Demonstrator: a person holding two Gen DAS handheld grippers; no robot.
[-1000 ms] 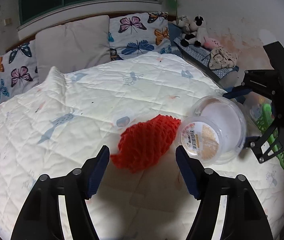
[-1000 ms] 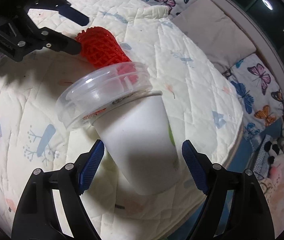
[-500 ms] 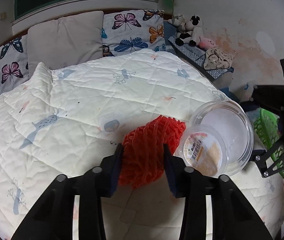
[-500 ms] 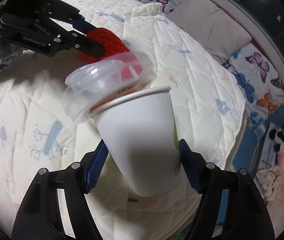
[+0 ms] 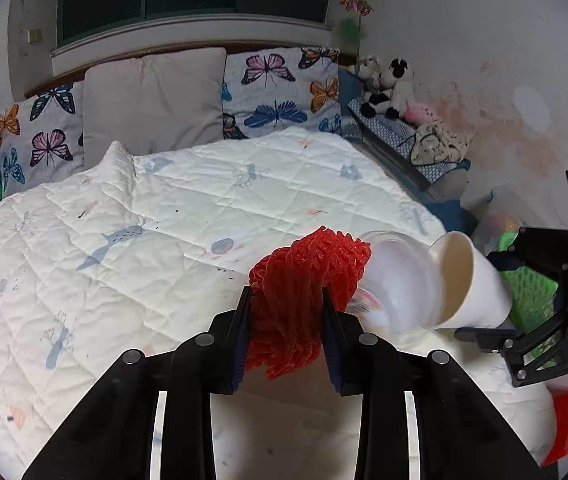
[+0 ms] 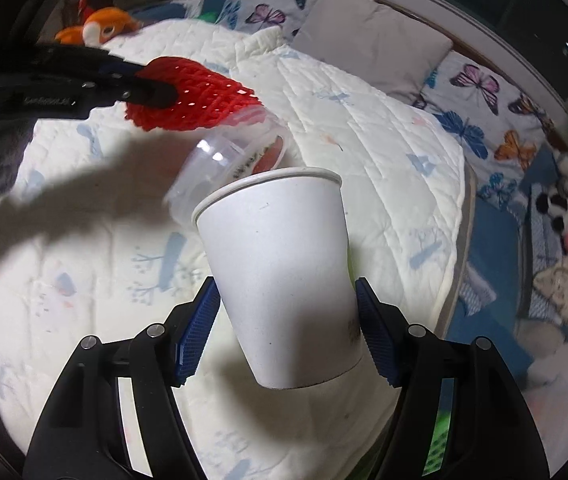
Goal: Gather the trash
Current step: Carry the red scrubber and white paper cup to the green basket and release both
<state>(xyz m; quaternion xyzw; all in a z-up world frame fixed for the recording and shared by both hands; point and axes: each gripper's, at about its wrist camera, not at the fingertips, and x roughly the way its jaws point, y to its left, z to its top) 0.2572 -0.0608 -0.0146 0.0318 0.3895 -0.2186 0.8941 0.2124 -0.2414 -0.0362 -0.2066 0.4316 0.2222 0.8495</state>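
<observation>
Left gripper (image 5: 286, 326) closing on ridged red foam netting (image 5: 304, 288); right gripper (image 6: 286, 326) around smooth tapered paper cup (image 6: 280, 268)

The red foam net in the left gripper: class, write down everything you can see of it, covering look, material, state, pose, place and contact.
The red foam net is a soft mesh sleeve of the fruit-wrapping kind, bright red with an open lattice weave. It is squashed and bunched between the pads of the left gripper, whose jaws are closing on it. It appears lifted off the white quilt, with a ragged end hanging below the fingers. Its far end meets the clear plastic tub beside the white paper cup.
</observation>
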